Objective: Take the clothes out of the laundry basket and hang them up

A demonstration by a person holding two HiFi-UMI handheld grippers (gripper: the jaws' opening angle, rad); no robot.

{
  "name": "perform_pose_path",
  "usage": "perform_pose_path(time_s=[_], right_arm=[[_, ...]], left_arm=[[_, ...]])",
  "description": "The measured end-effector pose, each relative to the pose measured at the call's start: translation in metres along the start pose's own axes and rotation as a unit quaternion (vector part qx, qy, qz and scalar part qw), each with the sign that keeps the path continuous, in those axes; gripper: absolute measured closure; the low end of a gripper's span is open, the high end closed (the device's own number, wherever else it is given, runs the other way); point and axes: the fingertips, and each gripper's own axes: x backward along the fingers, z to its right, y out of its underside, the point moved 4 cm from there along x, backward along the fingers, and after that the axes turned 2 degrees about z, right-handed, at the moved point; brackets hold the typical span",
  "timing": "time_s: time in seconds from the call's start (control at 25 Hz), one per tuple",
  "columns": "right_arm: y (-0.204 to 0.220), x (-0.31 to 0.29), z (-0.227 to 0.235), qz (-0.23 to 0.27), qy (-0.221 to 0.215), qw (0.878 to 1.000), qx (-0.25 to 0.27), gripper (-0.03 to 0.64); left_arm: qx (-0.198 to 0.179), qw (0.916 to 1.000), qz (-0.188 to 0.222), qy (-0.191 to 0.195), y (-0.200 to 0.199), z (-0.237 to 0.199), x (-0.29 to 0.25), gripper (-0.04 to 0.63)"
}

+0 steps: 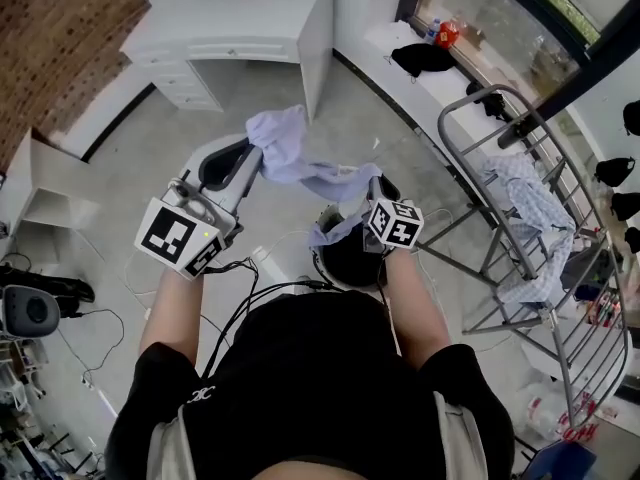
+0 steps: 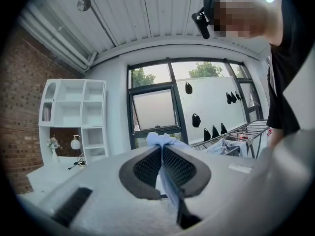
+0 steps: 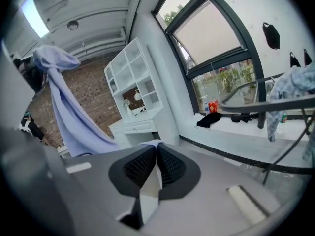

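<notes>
**Garment held betw. both hand-held grippers, rack lies to the right**

The light blue garment (image 1: 300, 160) is out of the laundry basket (image 1: 342, 264) and hangs in the air in front of the person, above the dark basket. The left hand-held gripper (image 1: 255, 154) has its jaws pressed together on one bunched end; in its own view the cloth stands up above the pads and also runs down betw. them. The right hand-held gripper (image 1: 375, 182) is clamped on the other end: a thin fold of the same cloth shows betw. its closed pads.

So the long axis of the garment runs across the person's front, from the left gripper (a bit farther away from the body) to the right one (closer to the body). The cloth sags a little in the middle and is not pulled flat.

The drying rack (image 1: 490, 89) stands well to the person's right, w/ a patterned cloth (image 1: 530, 208) already over its rails. The right gripper is the nearer one to it, the left gripper is on the far side.

In my judgement the coming move depends on this: the whole span must swing to the right, right end leading, until the long axis crosses over a free rail, approx. square to it
</notes>
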Motion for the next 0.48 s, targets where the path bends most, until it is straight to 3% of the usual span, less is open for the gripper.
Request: perform_pose_path(time_s=[0.28, 0.48], right_arm=[[-0.101, 0.071, -0.005, 0.088, 0.010, 0.995, 0.039, 0.597], [-0.156, 0.125, -0.016, 0.147, 0.039, 0.987, 0.058, 0.595]], left_arm=[[0.025, 0.9996, 0.015, 0.005, 0.021, -0.012, 0.008, 0.577], [0.035, 0.9989, 0.018, 0.023, 0.043, -0.015, 0.003, 0.577]])
